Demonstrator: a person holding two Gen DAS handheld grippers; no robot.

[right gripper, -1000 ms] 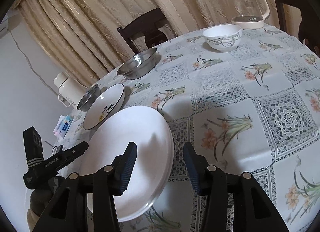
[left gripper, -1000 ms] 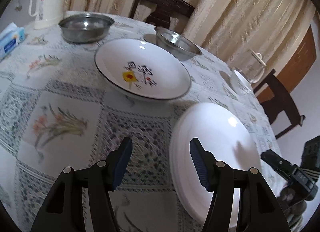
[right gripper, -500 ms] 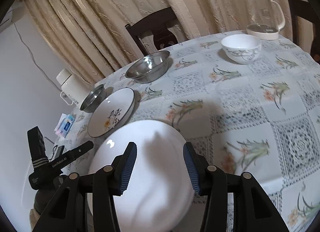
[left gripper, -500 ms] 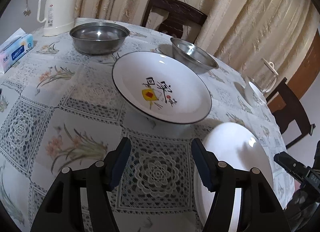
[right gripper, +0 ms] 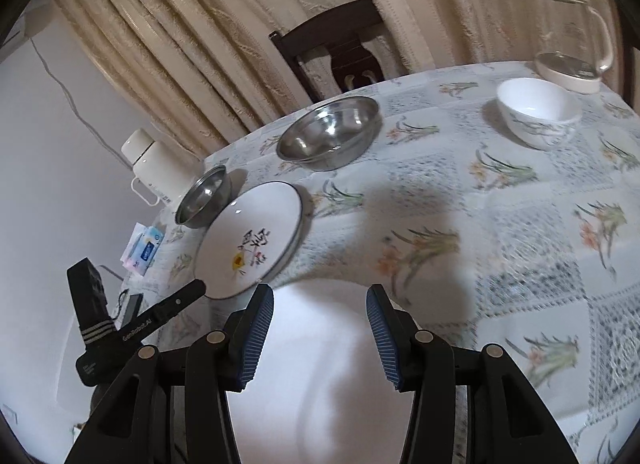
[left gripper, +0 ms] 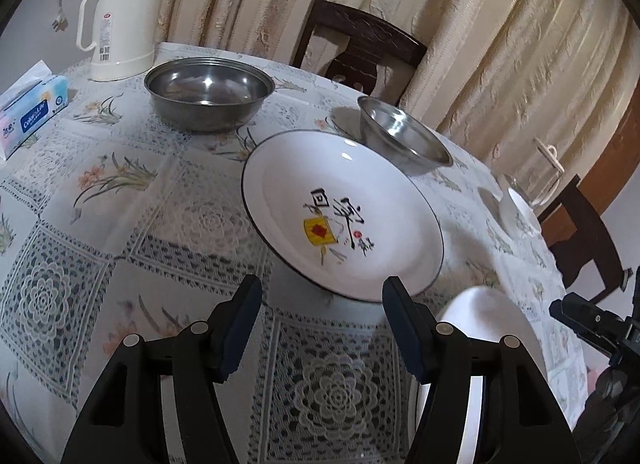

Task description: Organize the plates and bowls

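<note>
A decorated plate (left gripper: 344, 220) (right gripper: 250, 240) with a dark rim and black characters lies mid-table. My left gripper (left gripper: 322, 328) stands open just short of its near edge, empty. A plain white plate (left gripper: 484, 328) (right gripper: 320, 364) lies at the table's near edge; my right gripper (right gripper: 320, 330) hangs open above it, holding nothing. Behind the decorated plate stand a large steel bowl (left gripper: 208, 92) (right gripper: 204, 196) and a second steel bowl (left gripper: 404, 140) (right gripper: 330, 132). A white patterned bowl (right gripper: 538, 110) (left gripper: 520, 212) sits at the far right.
A cream thermos jug (left gripper: 124, 20) (right gripper: 156, 168) and a tissue pack (left gripper: 30, 108) (right gripper: 144, 250) stand at the left. A glass kettle (right gripper: 568, 44) is behind the white bowl. Dark chairs (left gripper: 360, 48) ring the table. A tripod-mounted device (right gripper: 104, 328) stands off the near edge.
My left gripper has moved away from the white plate toward the decorated plate. My right gripper has moved left, over the white plate. Both stayed open.
</note>
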